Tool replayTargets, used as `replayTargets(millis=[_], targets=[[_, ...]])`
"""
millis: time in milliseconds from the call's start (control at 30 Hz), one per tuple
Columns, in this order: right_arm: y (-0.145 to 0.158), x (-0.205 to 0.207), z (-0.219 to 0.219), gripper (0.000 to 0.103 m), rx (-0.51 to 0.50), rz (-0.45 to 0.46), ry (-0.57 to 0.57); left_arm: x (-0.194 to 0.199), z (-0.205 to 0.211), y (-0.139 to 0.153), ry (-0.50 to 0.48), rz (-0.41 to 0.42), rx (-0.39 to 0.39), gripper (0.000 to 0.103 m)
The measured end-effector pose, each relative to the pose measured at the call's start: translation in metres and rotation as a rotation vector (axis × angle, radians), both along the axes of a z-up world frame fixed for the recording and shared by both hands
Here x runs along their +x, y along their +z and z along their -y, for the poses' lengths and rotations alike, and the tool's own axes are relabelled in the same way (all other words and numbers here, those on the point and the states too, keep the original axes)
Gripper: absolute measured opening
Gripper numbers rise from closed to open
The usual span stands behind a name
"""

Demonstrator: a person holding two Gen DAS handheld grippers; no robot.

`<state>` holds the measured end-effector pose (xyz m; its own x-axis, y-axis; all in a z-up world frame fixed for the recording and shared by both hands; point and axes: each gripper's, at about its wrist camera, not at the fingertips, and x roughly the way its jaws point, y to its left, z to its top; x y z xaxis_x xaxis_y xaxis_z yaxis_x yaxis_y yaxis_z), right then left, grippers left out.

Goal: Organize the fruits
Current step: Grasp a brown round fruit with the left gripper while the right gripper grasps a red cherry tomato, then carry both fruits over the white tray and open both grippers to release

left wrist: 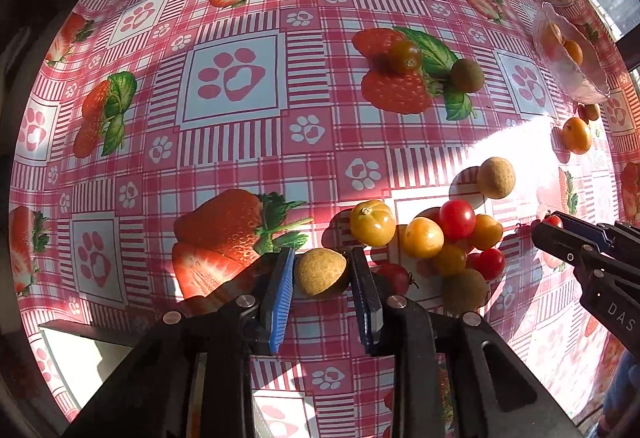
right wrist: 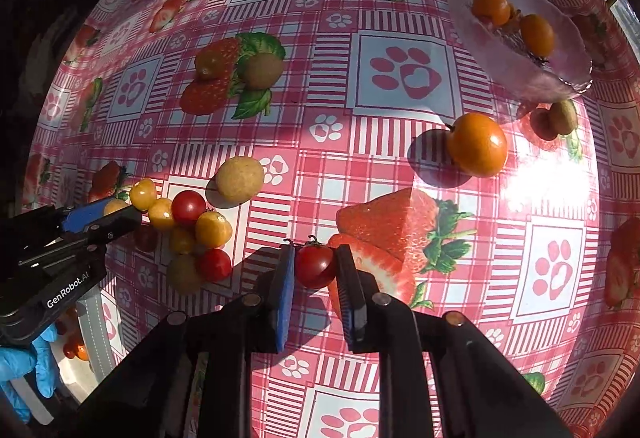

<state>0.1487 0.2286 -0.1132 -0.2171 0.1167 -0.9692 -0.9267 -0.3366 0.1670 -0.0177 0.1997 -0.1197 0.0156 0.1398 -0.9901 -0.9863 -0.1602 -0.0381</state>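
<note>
Left gripper (left wrist: pixel 322 272) is pinching a tan fruit (left wrist: pixel 319 272); right gripper (right wrist: pixel 315 266) is pinching a red tomato (right wrist: pixel 315 266), likely for sorting into the bowl (right wrist: pixel 516 74) ahead.

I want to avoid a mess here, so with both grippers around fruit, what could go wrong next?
The red cherry tomato between the right gripper fingers is soft; squeezing hard could split it. The round tan fruit in the left gripper might slip and roll across the slick tablecloth. The fruit cluster lies right beside it, so lifting carelessly could scatter those pieces.
</note>
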Motion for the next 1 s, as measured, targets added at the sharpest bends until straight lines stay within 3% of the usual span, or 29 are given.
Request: replayTargets(millis=[400, 1000], targets=[[0.008, 0.042, 0.039, 0.022, -0.065, -0.082, -0.056, 0.012, 0.059, 0.041, 0.013, 0.115, 0.068, 0.029], [0.027, 0.006, 0.119, 0.022, -0.106, -0.090, 0.060, -0.026, 0.172, 0.068, 0.124, 0.135, 0.056, 0.029]])
